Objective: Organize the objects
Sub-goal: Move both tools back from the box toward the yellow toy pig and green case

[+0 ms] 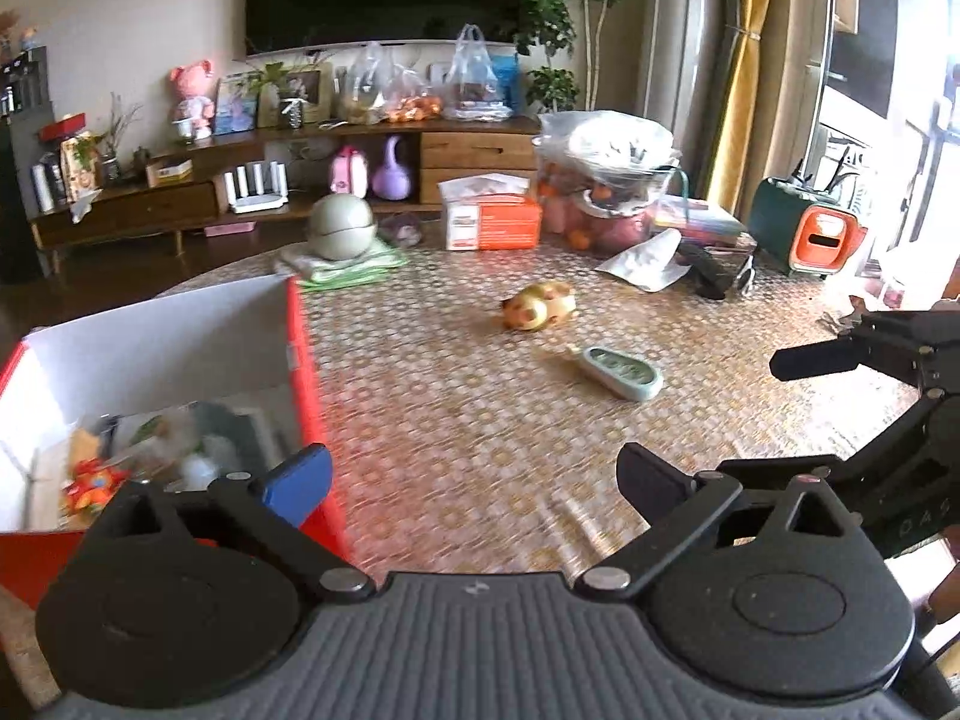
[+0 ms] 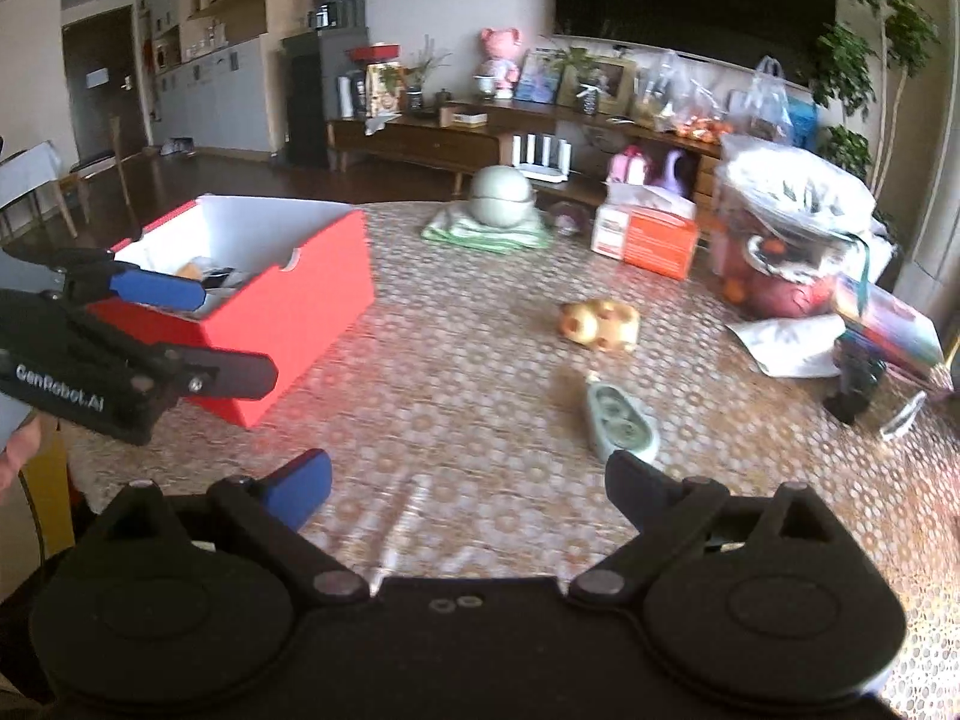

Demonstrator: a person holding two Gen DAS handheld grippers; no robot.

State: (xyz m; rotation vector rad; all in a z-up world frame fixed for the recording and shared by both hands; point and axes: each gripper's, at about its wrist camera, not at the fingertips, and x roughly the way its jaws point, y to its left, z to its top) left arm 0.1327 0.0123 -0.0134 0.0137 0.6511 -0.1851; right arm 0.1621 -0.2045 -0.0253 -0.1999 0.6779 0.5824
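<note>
Plainly both grippers — left gripper (image 1: 474,474), right gripper (image 2: 468,474) — spread their fingers wide, holding nothing.

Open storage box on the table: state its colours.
Red outside, white inside; clearest in the right wrist view.

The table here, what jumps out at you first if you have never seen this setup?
Probably the bright red box with white inner walls at the table's left, already holding odds and ends. Out on the patterned tablecloth lie a small yellow toy and, nearer, a pale green gadget. Both the left gripper and right gripper are open and empty.
</note>
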